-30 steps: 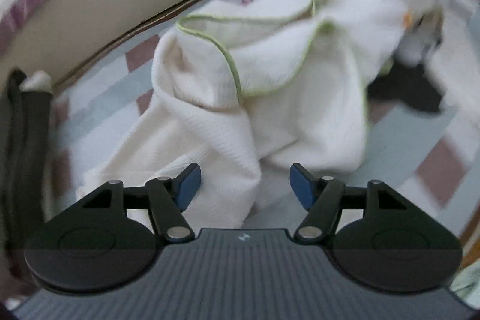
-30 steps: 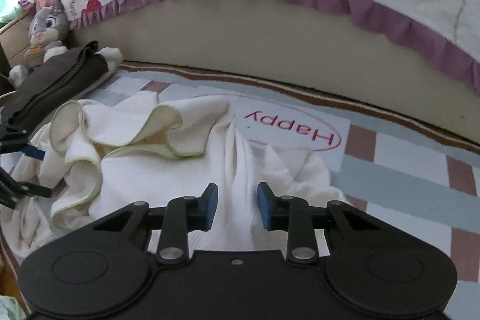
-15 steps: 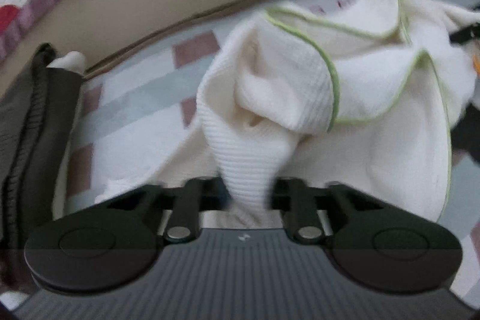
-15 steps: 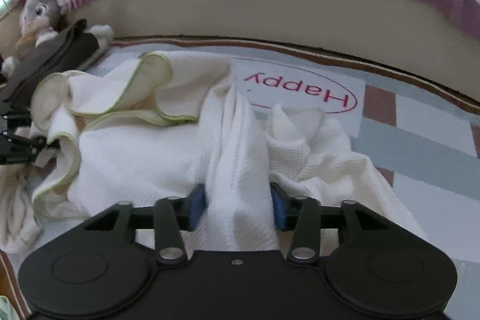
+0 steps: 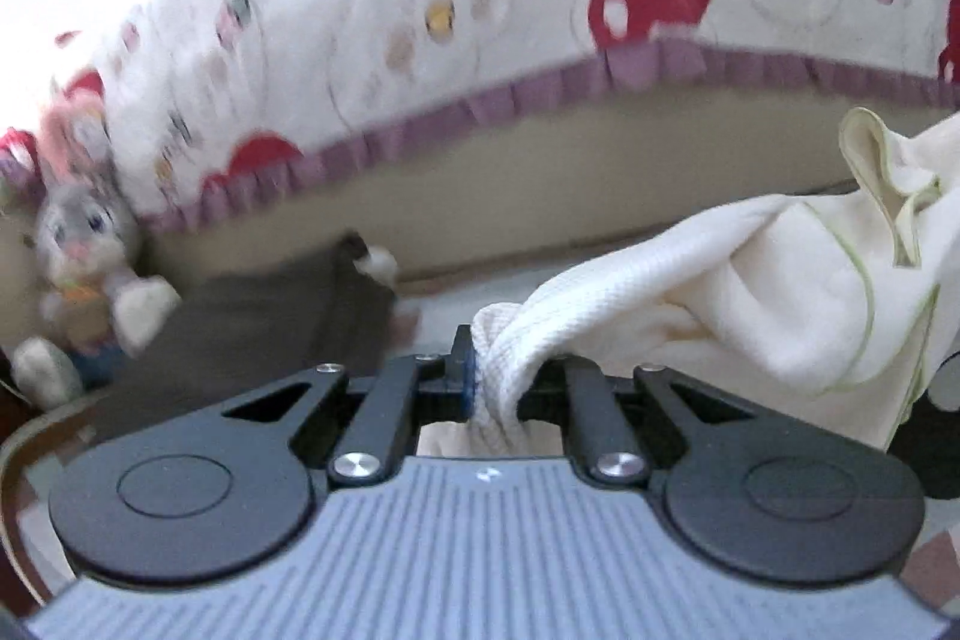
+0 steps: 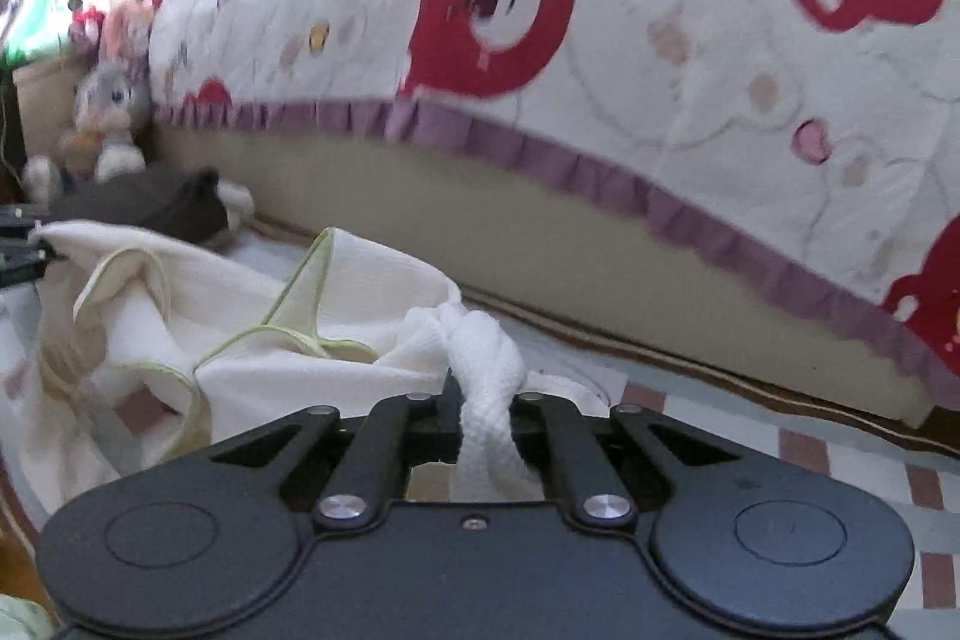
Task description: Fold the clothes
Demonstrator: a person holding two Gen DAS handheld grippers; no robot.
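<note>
A cream waffle-knit garment with green piping point(image 5: 750, 292) hangs bunched above the floor mat, stretched between both grippers. In the left wrist view my left gripper point(image 5: 480, 370) is shut on a twisted corner of it, and the cloth trails off to the right. My right gripper point(image 6: 486, 400) has its jaws closing tight on another twisted bunch of the same garment point(image 6: 360, 316), which sags away to the left with its piped edges folded over. The left gripper point(image 6: 18, 250) shows at the far left edge of the right wrist view, holding the other end.
A bed with a white quilt printed in red point(image 6: 600, 40) and a purple frill point(image 6: 540, 148) runs across the back. A grey plush rabbit point(image 5: 84, 244) sits at the left beside a dark folded garment point(image 5: 252, 316). A checked floor mat point(image 6: 780, 448) lies below.
Both grippers closed on the cream garment and lifted it off the mat. The views tilted up, so the bed quilt and plush rabbit now fill the background.
</note>
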